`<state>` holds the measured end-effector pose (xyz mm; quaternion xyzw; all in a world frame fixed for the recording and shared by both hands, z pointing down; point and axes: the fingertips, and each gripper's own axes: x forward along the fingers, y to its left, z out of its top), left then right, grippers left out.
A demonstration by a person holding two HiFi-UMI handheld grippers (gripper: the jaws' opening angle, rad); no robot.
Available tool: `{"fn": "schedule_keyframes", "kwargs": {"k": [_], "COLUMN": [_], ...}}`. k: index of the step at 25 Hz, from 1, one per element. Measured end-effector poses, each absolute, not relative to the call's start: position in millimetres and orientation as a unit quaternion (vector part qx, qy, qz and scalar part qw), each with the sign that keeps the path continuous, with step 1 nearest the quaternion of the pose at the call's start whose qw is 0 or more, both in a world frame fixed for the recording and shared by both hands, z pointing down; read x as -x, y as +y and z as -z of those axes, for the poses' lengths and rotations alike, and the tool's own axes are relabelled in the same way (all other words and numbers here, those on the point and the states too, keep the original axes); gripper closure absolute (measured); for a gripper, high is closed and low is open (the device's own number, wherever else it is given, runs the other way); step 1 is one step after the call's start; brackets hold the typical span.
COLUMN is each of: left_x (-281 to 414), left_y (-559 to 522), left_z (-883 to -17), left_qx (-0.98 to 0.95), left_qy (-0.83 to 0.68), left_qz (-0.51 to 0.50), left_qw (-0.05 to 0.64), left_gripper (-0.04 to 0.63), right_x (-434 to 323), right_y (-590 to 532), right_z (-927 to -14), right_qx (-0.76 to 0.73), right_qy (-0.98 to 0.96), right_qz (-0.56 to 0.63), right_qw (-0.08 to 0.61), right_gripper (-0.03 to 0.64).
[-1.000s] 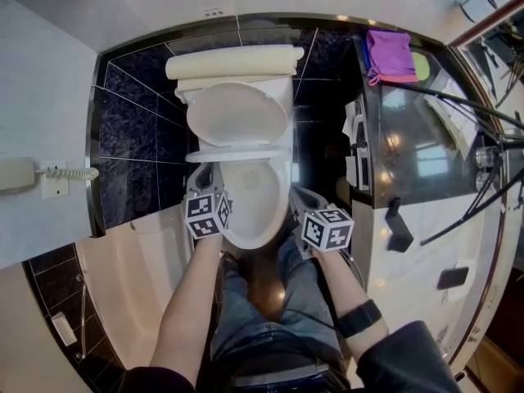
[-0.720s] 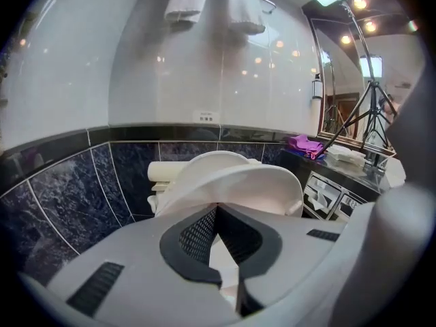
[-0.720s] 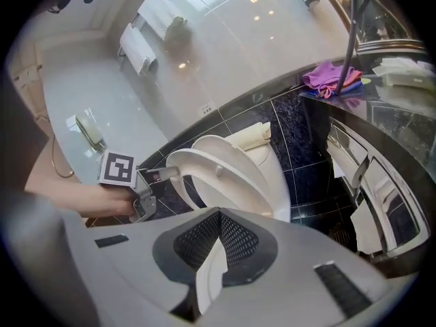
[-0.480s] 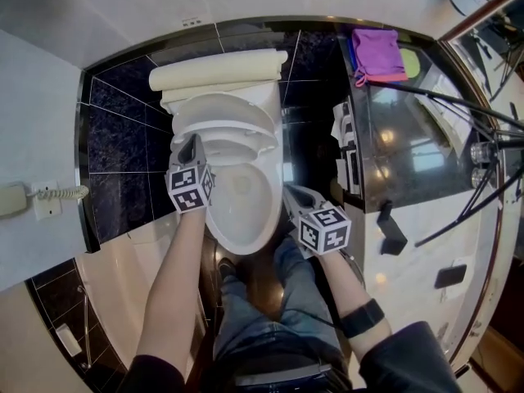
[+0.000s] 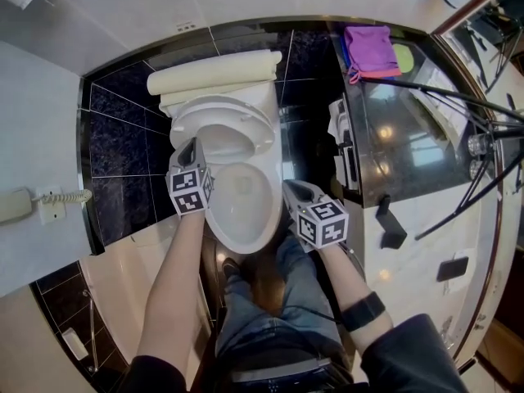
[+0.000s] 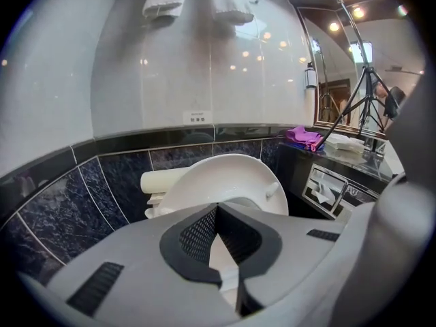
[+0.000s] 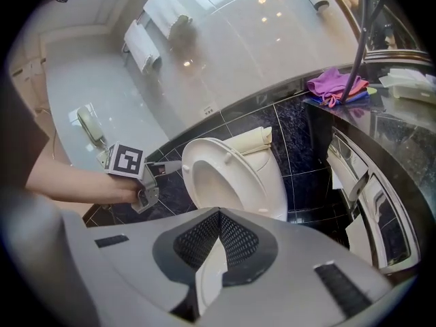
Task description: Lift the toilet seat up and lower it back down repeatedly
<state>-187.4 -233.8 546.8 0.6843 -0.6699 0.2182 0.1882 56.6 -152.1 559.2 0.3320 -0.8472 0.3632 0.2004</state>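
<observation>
My left claw (image 5: pixel 190 148) sits at the left side of the toilet, its tip up against the rim of the toilet seat (image 7: pixel 255 182). The seat is raised and tilts back towards the cream tank (image 5: pixel 214 72), so its underside with the little bumpers faces me. From the left gripper view my jaws are drawn together at the tips with nothing caught between them. The white showing in the slot below is only the toilet beyond. Whether the tip actually touches the seat's edge or stands just beside it I cannot quite tell, since the right gripper view shows the two very close at that spot.

My right claw (image 5: pixel 289 187) hangs to the right of the bowl (image 5: pixel 241 211), near its front half and apart from the seat. Its jaws are closed tight on nothing, pointing down and forward at the open bowl.

The bowl lies uncovered below the raised seat, with my knees just in front of it (jeans, seen from above). Dark marbled tiles line the wall and floor around the toilet. To the right runs a glossy dark table (image 5: pixel 409 146) with a purple cloth (image 5: pixel 370 49) at its far end and tripod legs (image 5: pixel 442 97) slanting across it. A wall phone (image 5: pixel 16 205) with a coiled cord hangs on the pale wall to the left.
</observation>
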Motion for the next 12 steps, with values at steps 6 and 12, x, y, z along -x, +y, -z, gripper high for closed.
{"fn": "schedule_keyframes", "kwargs": {"k": [6, 12], "left_x": [181.3, 178.8], "left_y": [-186.1, -124.2], "left_z": [-520.4, -472.5], "left_qx": [-0.697, -0.719], "left_qy": [-0.653, -0.636], "left_qz": [-0.226, -0.216], "left_qw": [0.188, 0.179], "left_gripper": [0.595, 0.595], "right_x": [-48.7, -43.0], "right_y": [-148.3, -123.3], "right_z": [-531.2, -494.7], "right_qx": [-0.343, -0.350], "right_qy": [-0.852, -0.861], "right_qz": [-0.339, -0.296], "right_qw": [0.201, 0.219], "right_gripper": [0.615, 0.614]}}
